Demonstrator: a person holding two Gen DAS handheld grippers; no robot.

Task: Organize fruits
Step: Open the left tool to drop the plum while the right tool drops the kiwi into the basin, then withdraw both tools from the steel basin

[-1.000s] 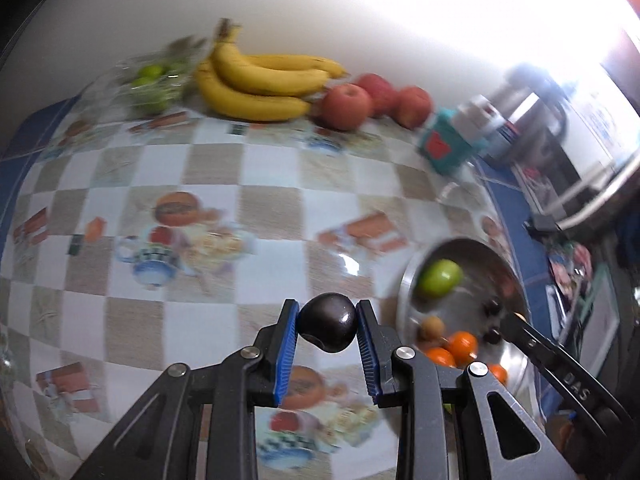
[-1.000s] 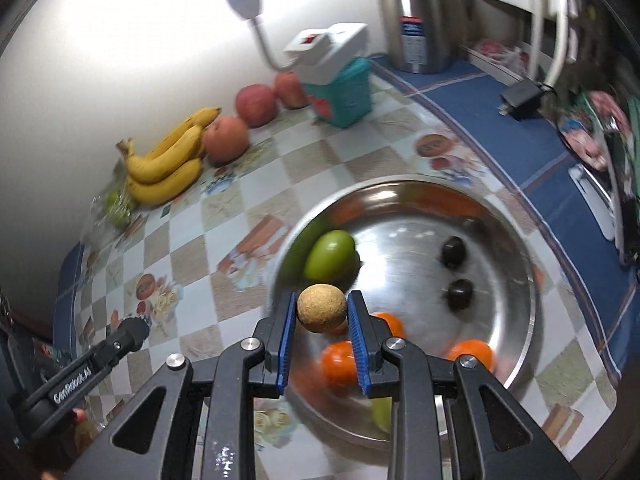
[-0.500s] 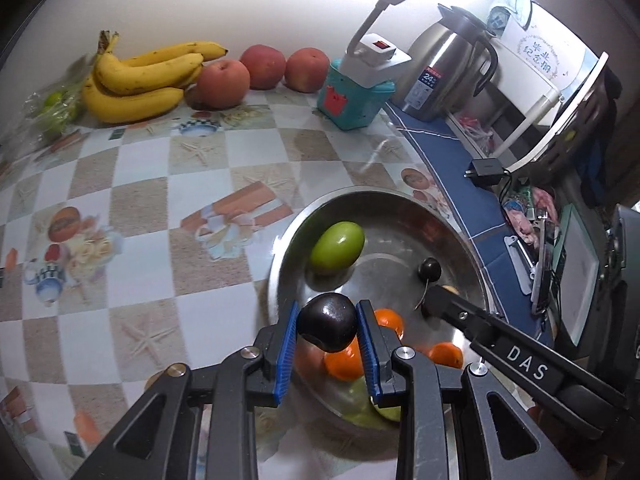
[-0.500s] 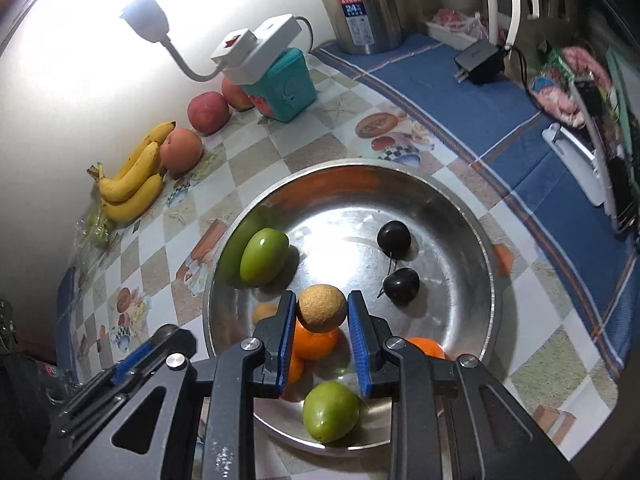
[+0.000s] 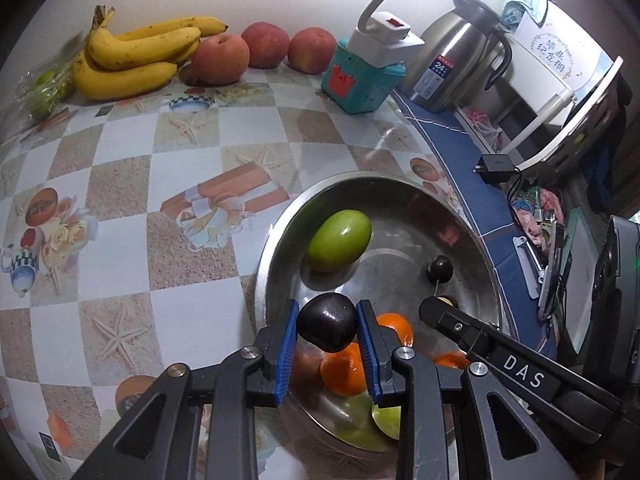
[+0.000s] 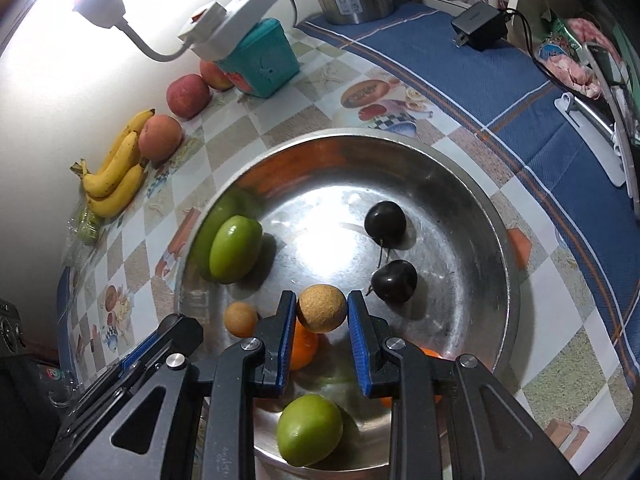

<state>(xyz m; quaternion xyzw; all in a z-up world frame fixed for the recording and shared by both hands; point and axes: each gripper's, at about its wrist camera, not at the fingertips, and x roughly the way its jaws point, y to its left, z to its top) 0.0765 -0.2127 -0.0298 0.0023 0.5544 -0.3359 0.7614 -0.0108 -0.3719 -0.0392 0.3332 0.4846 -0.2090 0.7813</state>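
My left gripper is shut on a dark plum and holds it over the near left part of the steel bowl. My right gripper is shut on a tan round fruit over the same bowl. In the bowl lie a green fruit, two dark plums, a small tan fruit, oranges and another green fruit. The right gripper's arm shows in the left wrist view.
Bananas, three apples, a teal box with a power strip and lamp and a steel kettle stand along the back wall. A bag of green fruit lies far left. A charger lies on the blue cloth.
Both grippers have moved over the bowl with their fruits still held. The left one swung right from the bare tablecloth to the bowl; the right one went further over its middle.
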